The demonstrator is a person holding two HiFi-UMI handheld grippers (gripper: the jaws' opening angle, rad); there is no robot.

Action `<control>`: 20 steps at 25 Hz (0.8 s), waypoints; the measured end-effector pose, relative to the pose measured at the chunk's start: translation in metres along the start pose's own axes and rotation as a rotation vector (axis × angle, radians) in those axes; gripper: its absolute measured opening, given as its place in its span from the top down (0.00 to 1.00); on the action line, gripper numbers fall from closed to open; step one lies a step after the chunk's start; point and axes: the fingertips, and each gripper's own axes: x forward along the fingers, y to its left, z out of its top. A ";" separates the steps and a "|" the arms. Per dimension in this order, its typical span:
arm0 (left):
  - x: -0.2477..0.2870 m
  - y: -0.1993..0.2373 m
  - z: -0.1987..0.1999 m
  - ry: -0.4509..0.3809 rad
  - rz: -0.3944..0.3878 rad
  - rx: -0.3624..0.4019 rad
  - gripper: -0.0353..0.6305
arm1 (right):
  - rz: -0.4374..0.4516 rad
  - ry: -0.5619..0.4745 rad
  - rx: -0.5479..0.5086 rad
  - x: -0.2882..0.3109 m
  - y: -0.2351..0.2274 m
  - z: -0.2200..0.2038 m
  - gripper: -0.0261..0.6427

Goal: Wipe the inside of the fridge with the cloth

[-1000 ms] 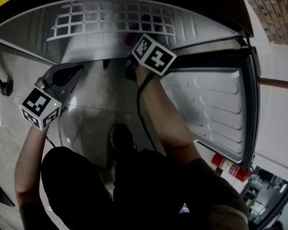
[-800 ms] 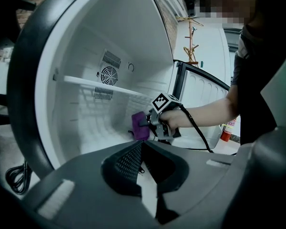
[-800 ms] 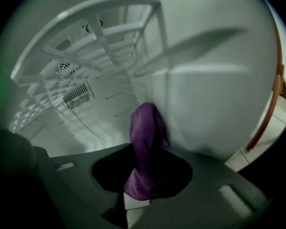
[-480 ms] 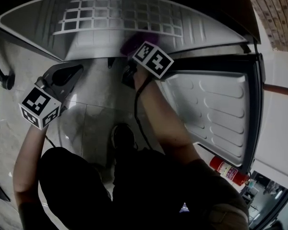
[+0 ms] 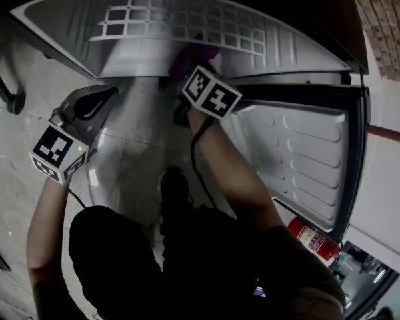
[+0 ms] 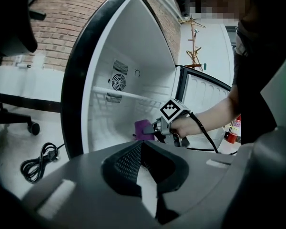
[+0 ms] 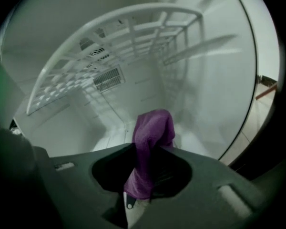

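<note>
Right gripper view shows the right gripper (image 7: 144, 178) inside the fridge (image 7: 219, 80), its jaws clamped on a purple cloth (image 7: 151, 135); the cloth rises out of the jaws in a bunched fold and leans toward the white back wall (image 7: 148, 87), though whether it touches any surface cannot be told; a white wire shelf (image 7: 119, 46) spans overhead, and a slotted vent grille (image 7: 107, 78) sits in the back wall beneath it. The head view, looking steeply down, has this gripper reaching into the open compartment (marker cube uppermost), with the fridge door (image 5: 300, 159) swung out at right; a red fire extinguisher (image 5: 312, 237) shows past the door's lower edge. The left gripper (image 5: 95, 103) is held outside the compartment, well apart from the cloth, over the pale tiled floor (image 5: 130, 172); in the left gripper view its jaws lie close together with nothing between them; that view also takes in a round fan vent (image 6: 118, 82) on the back wall, a black power cord (image 6: 38, 161) coiled on the floor at left, and a brick wall (image 6: 62, 13) behind the fridge.
</note>
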 end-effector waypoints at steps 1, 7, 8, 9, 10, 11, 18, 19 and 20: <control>-0.004 -0.004 0.005 0.001 0.004 -0.006 0.92 | 0.005 0.009 -0.021 -0.007 0.005 0.000 0.85; -0.040 -0.036 0.049 0.029 0.011 -0.031 0.92 | 0.035 0.125 -0.029 -0.068 0.036 -0.007 0.85; -0.046 -0.041 0.057 0.033 0.011 -0.025 0.92 | 0.043 0.141 -0.045 -0.079 0.042 -0.006 0.85; -0.053 -0.046 0.065 0.034 0.015 -0.026 0.92 | 0.052 0.155 -0.064 -0.091 0.048 -0.005 0.85; -0.059 -0.050 0.073 0.033 0.022 -0.034 0.92 | 0.060 0.166 -0.081 -0.102 0.055 -0.002 0.85; -0.065 -0.054 0.082 0.033 0.029 -0.043 0.92 | 0.067 0.174 -0.095 -0.113 0.061 0.001 0.85; -0.108 -0.087 0.154 0.029 0.044 -0.096 0.92 | 0.090 0.236 -0.122 -0.196 0.098 0.029 0.85; -0.113 -0.093 0.166 0.032 0.043 -0.098 0.92 | 0.100 0.239 -0.133 -0.208 0.105 0.036 0.85; -0.117 -0.098 0.177 0.032 0.046 -0.100 0.92 | 0.110 0.240 -0.143 -0.220 0.111 0.043 0.85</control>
